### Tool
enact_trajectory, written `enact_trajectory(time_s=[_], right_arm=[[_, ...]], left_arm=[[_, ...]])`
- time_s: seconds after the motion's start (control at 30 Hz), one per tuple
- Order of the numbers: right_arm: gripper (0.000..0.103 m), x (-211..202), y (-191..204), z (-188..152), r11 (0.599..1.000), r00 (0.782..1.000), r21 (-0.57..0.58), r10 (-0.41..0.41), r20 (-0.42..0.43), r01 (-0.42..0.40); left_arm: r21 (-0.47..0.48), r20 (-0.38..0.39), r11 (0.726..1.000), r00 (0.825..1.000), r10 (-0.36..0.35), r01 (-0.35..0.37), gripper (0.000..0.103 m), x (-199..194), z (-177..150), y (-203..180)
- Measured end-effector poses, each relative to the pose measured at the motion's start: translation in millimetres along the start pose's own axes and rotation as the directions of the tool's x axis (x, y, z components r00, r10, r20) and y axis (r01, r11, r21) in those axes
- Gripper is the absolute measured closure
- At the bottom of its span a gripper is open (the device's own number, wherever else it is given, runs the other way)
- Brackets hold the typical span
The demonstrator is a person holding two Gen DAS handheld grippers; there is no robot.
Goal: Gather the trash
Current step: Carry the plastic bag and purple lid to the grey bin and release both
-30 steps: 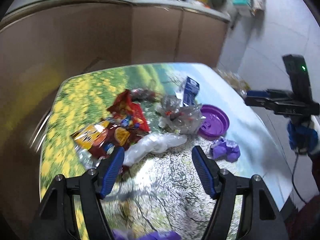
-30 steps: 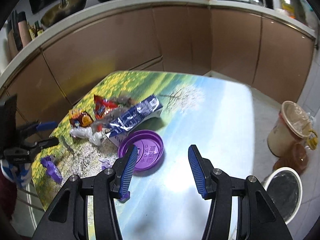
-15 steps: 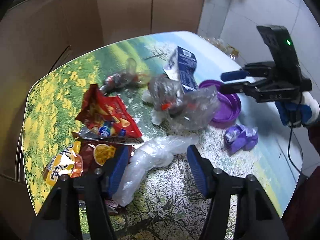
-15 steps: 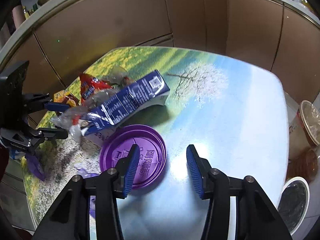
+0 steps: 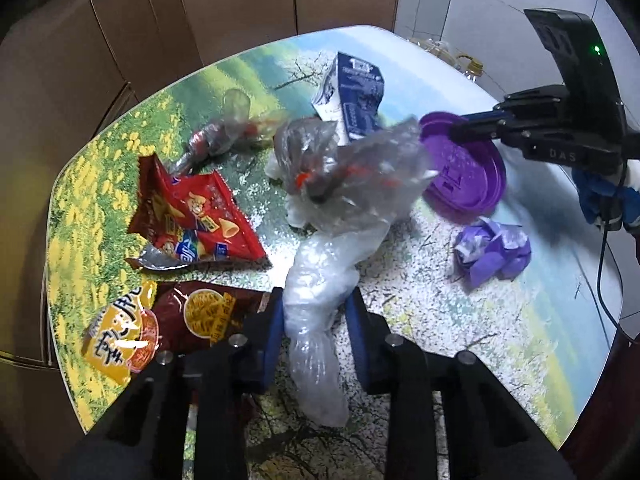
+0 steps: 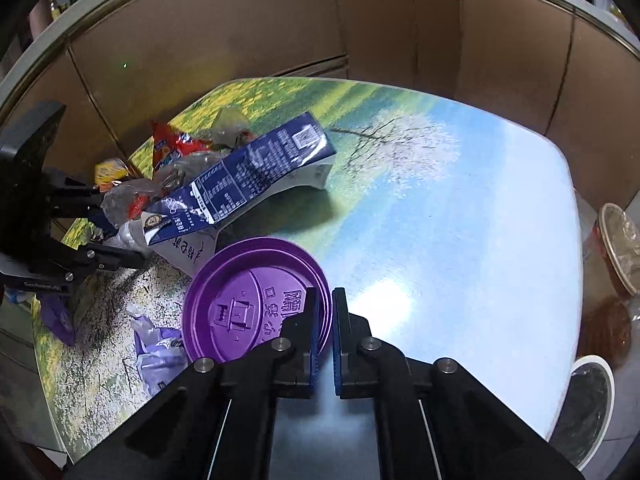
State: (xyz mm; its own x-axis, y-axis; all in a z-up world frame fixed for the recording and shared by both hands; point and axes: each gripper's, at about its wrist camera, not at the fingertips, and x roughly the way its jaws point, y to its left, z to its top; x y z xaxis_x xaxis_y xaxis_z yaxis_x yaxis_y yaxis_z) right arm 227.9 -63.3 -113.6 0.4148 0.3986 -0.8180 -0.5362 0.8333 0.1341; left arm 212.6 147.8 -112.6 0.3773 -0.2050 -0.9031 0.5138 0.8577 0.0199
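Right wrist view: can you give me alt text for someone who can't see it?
The right hand-held gripper is shut on the rim of a purple lid lying on a table printed with a landscape. Behind the lid lie a blue milk carton and crumpled wrappers.

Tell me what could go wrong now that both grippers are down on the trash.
1. The right gripper pinches only the thin rim of the purple lid; it may slip out when lifted.
2. The left gripper is closing around the clear plastic bag, which runs up under the crumpled clear wrapper and could drag it along.
3. The milk carton lies close to the lid and may get nudged.
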Motion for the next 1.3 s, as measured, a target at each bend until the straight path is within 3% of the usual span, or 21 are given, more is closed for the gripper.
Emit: enact_trajectory(time_s=[0.3, 0.5, 0.73, 1.07, 1.3], right_arm=[[0.098, -58.9, -16.6, -17.5, 0.995, 0.994, 0.058, -0.085, 0.074, 0.081], [0.098, -110.4, -11.0, -35.3, 0.992, 0.984, 0.072, -0.111, 0.139, 0.101], [0.098, -172.2, 5.2, -54.1, 0.991, 0.965, 0.075, -0.121, 0.233, 0.106], [0.098, -233.3, 15.3, -85.3, 0.992, 0.930, 0.096, -0.111, 0.351, 0.082], [0.098, -271.6, -27.5, -114.1, 0.980, 0.893, 0.174, -0.164, 0.419, 0.098]], left_arm=[[-0.040, 0.093, 0.997, 0.993, 0.071, -0.068, 0.076, -57.6, -10.1, -15.2], [-0.089, 0.201, 0.987, 0.968, 0.147, -0.131, 0.077, -111.5, -22.9, -40.8], [-0.151, 0.291, 0.977, 0.938, 0.187, -0.148, 0.078, -154.7, -31.4, -70.8], [-0.192, 0.371, 0.972, 0.907, 0.197, -0.133, 0.080, -193.0, -29.1, -116.7], [-0.145, 0.390, 0.986, 0.911, 0.134, -0.083, 0.081, -185.5, 15.9, -161.7]])
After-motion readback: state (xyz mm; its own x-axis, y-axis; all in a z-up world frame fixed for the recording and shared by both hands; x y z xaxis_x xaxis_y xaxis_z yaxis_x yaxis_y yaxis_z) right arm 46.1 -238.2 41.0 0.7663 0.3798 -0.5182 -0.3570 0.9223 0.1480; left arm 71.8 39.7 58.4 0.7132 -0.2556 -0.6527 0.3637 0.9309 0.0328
